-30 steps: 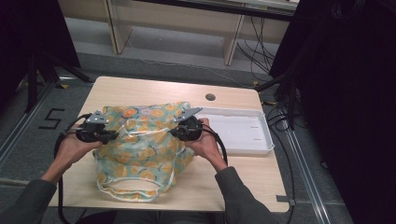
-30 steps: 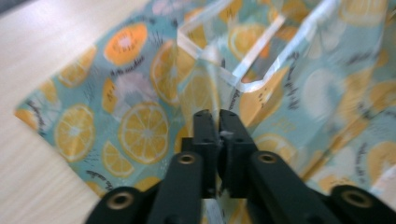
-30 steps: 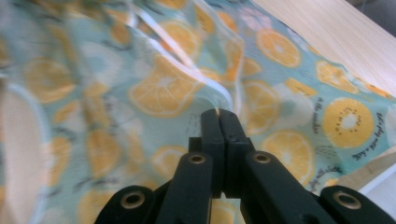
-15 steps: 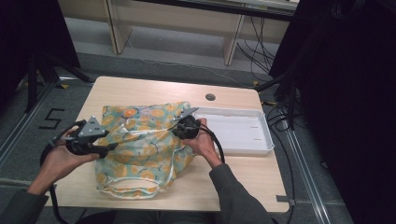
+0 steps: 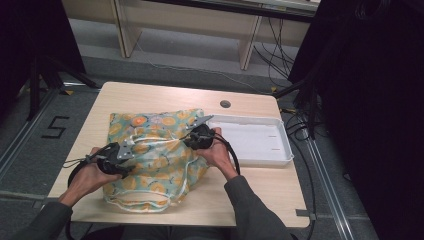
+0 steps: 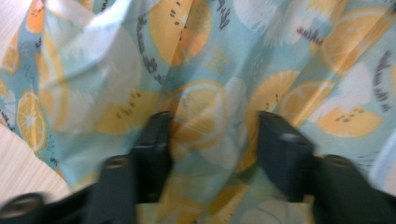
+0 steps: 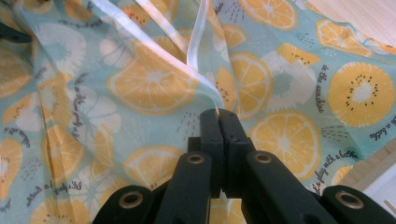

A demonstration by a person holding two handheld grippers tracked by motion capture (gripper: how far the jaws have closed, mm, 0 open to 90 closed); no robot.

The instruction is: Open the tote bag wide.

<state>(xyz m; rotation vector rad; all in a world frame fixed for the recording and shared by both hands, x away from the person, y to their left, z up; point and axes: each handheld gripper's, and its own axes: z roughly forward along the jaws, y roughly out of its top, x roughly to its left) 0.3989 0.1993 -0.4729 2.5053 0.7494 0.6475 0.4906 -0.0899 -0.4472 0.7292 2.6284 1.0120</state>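
Wooden counter point(image 5: 150, 97): my right hand-held gripper point(image 7: 223, 122) pinches the fruit-print bag's point(image 5: 155, 155) clear edge strip; left hand-held gripper point(image 6: 212, 140) spread over cloth. Strip may slip if tugged.

Lab/test rig, black curtains point(image 5: 370, 100), floor cables point(image 5: 280, 45), taped floor no. point(image 5: 55, 127)

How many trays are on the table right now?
1. A white tray sits at the table's right side, beside the fruit-print cloth. The cloth could hide something beneath.

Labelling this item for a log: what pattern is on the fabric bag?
Light teal fabric bag printed with orange and yellow citrus slices; clearest in the right gripper view.
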